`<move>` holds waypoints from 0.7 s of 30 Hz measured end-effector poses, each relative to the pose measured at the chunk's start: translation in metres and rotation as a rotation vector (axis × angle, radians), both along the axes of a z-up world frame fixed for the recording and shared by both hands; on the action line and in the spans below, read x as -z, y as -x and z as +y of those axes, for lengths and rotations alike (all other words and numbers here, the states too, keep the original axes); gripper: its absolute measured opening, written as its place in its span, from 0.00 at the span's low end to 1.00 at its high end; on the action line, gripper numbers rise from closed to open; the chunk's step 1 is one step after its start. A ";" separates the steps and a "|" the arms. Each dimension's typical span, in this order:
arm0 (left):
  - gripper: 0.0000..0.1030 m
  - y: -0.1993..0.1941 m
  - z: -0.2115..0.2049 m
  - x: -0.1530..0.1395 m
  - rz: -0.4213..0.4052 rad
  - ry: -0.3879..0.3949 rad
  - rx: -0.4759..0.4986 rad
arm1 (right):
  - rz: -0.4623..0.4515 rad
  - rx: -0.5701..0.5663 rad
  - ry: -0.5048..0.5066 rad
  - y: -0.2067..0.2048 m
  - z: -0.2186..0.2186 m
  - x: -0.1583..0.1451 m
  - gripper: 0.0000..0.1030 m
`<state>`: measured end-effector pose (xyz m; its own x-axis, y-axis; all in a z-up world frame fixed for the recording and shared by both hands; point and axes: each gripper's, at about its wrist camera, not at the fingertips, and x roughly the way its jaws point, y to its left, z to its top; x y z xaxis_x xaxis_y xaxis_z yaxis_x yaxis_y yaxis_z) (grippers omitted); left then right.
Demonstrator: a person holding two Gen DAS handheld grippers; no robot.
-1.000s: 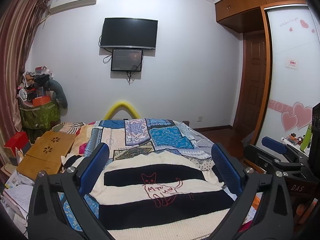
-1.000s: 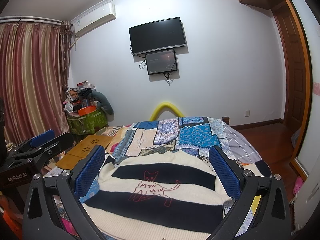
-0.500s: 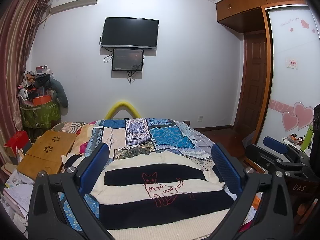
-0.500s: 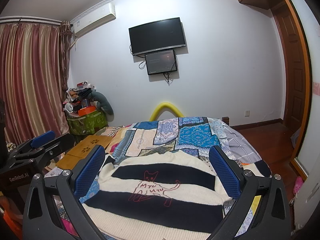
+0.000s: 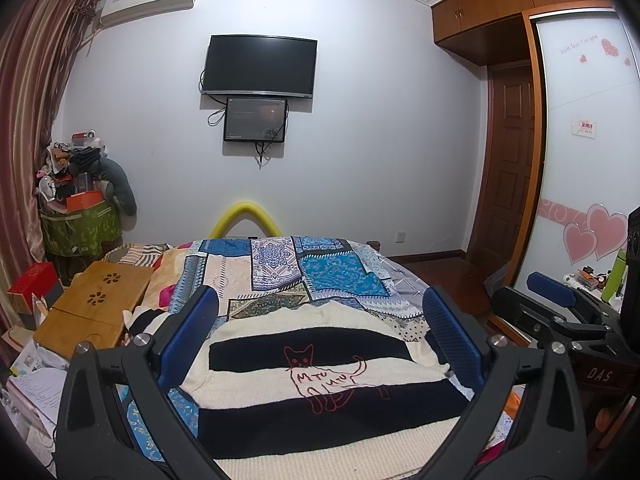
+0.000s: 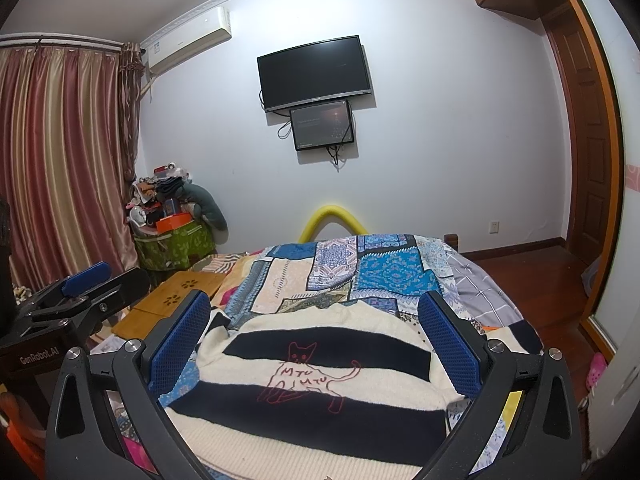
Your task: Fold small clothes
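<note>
A cream and black striped sweater (image 5: pixel 320 392) (image 6: pixel 320 392) with a red cat outline lies spread flat on the bed's patchwork quilt (image 5: pixel 280 272) (image 6: pixel 332 276). My left gripper (image 5: pixel 320 332) hovers above the sweater's near part, open, with nothing between its blue pads. My right gripper (image 6: pixel 316 332) hangs beside it over the same sweater, also open and empty. The right gripper's blue tip (image 5: pixel 556 290) shows at the right edge of the left wrist view. The left gripper's tip (image 6: pixel 86 284) shows at the left of the right wrist view.
A wooden lap table (image 5: pixel 92 304) sits on the bed's left side, by a red box (image 5: pixel 34 286) and papers. A cluttered green bin (image 6: pixel 172 240) stands near the curtain (image 6: pixel 60 160). A wardrobe (image 5: pixel 584 160) and door (image 5: pixel 512 160) are at the right.
</note>
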<state>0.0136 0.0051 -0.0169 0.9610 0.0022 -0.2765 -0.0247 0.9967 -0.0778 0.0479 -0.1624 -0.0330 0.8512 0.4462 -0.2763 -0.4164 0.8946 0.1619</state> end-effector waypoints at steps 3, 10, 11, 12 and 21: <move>1.00 0.000 0.000 0.000 0.000 -0.001 0.000 | -0.001 0.001 0.002 0.000 0.000 0.000 1.00; 1.00 0.000 0.002 0.002 0.005 0.004 -0.001 | -0.002 0.001 0.002 0.000 0.000 0.000 1.00; 1.00 0.000 0.002 0.001 0.005 0.004 -0.001 | -0.001 0.001 0.002 0.000 0.000 0.000 1.00; 1.00 0.000 0.002 0.001 0.005 0.004 -0.001 | 0.000 0.000 0.002 -0.001 0.000 0.000 1.00; 1.00 -0.003 0.006 0.002 0.013 0.004 0.002 | 0.001 0.002 0.006 -0.003 0.001 0.003 1.00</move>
<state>0.0170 0.0109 -0.0191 0.9573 -0.0008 -0.2891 -0.0237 0.9964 -0.0813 0.0512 -0.1614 -0.0358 0.8518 0.4426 -0.2803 -0.4143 0.8966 0.1567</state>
